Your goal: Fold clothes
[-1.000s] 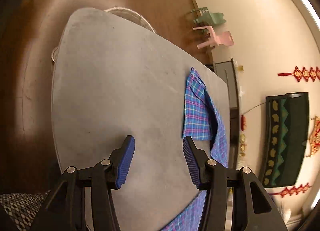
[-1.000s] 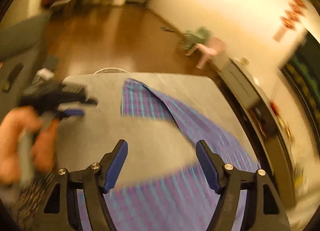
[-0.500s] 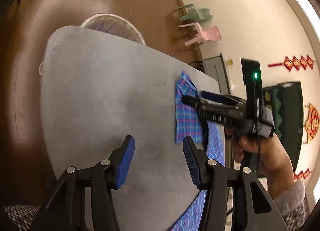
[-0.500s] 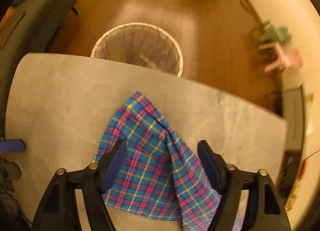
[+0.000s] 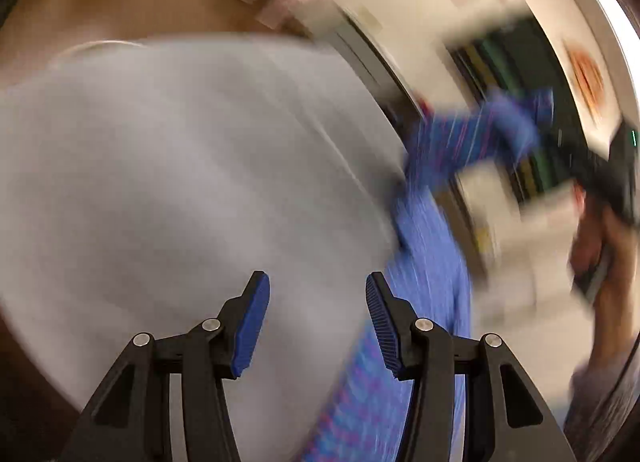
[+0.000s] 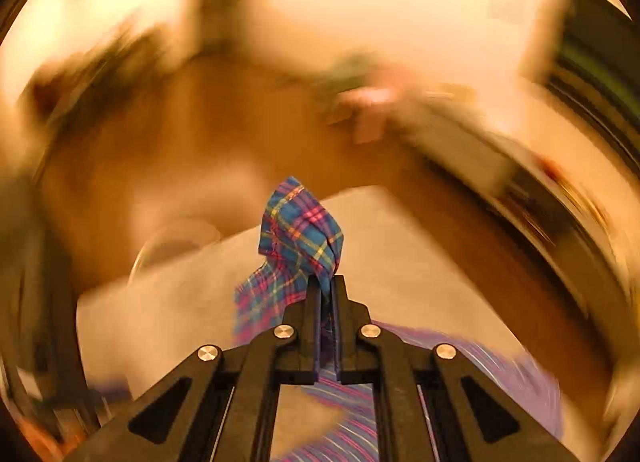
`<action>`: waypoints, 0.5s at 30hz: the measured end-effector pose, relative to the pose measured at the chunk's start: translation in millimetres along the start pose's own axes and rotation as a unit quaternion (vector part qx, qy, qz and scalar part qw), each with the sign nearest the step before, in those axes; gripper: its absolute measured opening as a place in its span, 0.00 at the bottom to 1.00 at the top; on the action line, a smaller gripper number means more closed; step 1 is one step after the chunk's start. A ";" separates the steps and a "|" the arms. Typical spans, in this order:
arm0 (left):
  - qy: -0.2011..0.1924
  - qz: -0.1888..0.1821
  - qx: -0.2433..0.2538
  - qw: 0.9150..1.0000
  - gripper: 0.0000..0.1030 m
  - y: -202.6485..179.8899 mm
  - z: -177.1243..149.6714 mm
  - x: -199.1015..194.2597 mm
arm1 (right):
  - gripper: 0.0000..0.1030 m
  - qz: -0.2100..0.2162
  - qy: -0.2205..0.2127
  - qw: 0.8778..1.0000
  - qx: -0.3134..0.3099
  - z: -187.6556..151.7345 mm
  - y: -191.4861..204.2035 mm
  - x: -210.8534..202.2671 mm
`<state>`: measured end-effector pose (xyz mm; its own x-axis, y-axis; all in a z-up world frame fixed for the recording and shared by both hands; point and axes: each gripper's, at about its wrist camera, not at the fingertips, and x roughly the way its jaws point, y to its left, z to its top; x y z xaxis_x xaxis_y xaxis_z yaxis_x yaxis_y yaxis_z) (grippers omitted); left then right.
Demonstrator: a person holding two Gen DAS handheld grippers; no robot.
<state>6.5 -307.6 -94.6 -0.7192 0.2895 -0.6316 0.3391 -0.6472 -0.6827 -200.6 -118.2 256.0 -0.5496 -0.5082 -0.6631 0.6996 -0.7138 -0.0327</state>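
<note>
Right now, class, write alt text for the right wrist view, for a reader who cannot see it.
The right gripper, black with blue pads, is shut on a bunched corner of the blue, pink and yellow plaid garment, which stands up above its fingertips. Behind it lie the pale grey tabletop and a motion-blurred room with a brown floor.

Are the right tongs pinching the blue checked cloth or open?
Pinching. The right tongs are shut on the blue plaid cloth, which bunches up above their tips.
</note>
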 end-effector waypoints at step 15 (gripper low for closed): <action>-0.036 0.159 0.324 0.932 0.00 -111.3 -101.7 29.5 | 0.05 -0.040 -0.039 0.944 0.324 -135.4 -212.0 -68.8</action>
<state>9.2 -155.3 -74.7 -0.6914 -0.0235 -0.7221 0.1225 -0.9888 -0.0850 -249.2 133.3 207.3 -0.6389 -0.4555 -0.6200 0.2420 -0.8839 0.4001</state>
